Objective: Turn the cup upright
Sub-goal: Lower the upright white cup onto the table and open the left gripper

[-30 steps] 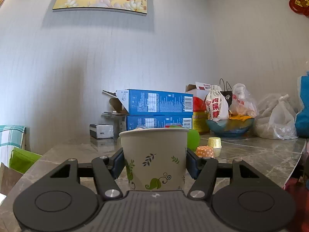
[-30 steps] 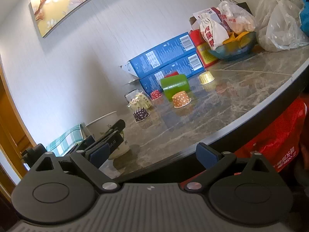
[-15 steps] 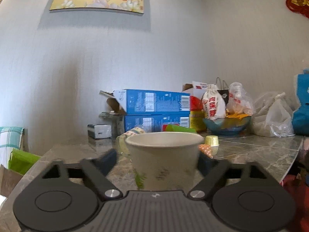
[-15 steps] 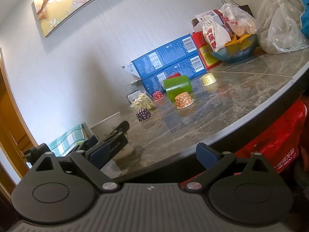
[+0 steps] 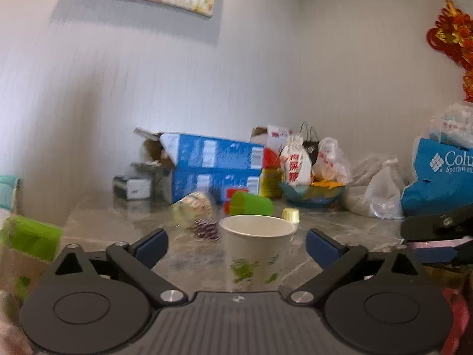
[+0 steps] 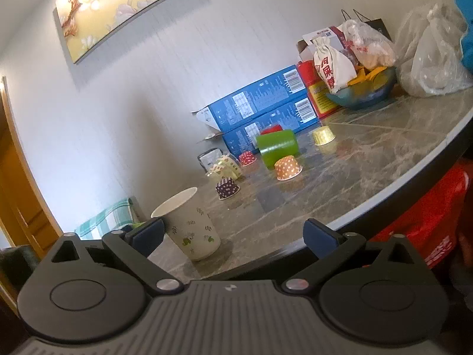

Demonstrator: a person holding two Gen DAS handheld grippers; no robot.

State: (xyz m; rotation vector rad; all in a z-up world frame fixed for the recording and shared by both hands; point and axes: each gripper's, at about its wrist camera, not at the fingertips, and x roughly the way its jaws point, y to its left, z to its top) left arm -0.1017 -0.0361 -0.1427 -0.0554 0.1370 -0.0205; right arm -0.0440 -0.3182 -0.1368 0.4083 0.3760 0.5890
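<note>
The marble table (image 6: pixel 369 177) is seen to carry everything, with the blue boxes (image 6: pixel 266 109) stacked at its far side toward 12 o'clock. The paper cup (image 5: pixel 256 250) is found upright on its base near the table's front edge, mouth up and long axis vertical, so the flip is judged done. In the left wrist view it is placed dead ahead at 12 o'clock, between the spread fingers of the left gripper (image 5: pixel 236 245) and touched by neither; this gripper is held wide apart and empty. From the right gripper (image 6: pixel 235 235), likewise parted and empty, the cup (image 6: pixel 189 224) is placed at about 10 o'clock, off its line. The left is judged the nearer, and a straight retreat toward 6 o'clock is judged enough to leave the cup standing.
</note>
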